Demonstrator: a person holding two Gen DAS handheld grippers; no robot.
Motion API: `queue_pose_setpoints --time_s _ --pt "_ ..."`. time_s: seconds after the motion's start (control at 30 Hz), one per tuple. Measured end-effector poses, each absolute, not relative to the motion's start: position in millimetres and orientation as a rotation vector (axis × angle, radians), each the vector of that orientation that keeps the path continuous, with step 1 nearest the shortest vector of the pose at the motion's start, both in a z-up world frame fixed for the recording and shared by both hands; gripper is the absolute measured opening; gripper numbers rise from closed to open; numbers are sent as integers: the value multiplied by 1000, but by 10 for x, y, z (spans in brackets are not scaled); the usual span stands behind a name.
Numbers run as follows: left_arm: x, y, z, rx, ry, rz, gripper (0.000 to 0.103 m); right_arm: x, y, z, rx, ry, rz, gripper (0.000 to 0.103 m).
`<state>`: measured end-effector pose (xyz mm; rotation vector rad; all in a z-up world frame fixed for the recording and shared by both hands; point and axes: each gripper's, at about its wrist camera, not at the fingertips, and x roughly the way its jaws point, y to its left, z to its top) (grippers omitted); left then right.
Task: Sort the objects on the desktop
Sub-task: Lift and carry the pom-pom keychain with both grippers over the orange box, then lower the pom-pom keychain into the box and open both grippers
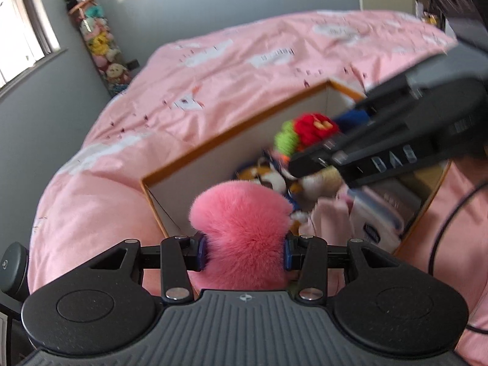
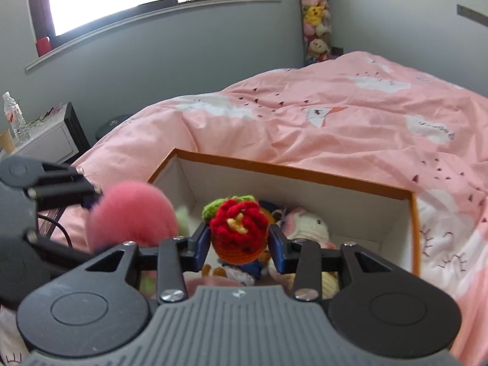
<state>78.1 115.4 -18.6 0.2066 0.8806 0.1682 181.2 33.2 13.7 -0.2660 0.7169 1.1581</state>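
Note:
My left gripper [image 1: 244, 251] is shut on a pink fluffy heart-shaped plush [image 1: 241, 222], held over the near corner of an open white box with an orange rim [image 1: 213, 140]. My right gripper [image 2: 239, 244] is shut on a crocheted toy with a red flower top, green leaf and orange body [image 2: 239, 228], hanging above the inside of the box [image 2: 305, 172]. In the left wrist view, the right gripper [image 1: 329, 131] comes in from the right with the crocheted toy [image 1: 314, 126]. The right wrist view has the left gripper [image 2: 91, 219] and pink plush [image 2: 131, 216] at the left.
The box lies on a bed with a pink cloud-print cover [image 2: 335, 116] and holds several plush toys [image 2: 308, 224] and packets [image 1: 378, 213]. A clear tube of plush toys [image 2: 315, 15] stands in the corner. A white nightstand [image 2: 45, 140] with a water bottle [image 2: 13, 116] is left.

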Motion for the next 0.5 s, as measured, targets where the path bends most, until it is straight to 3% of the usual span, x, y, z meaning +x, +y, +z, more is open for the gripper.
queue_pose_setpoints --time_s 0.5 --pt "876 1307 -393 198 968 200 51 2009 776 -95 -314 849 1250 44"
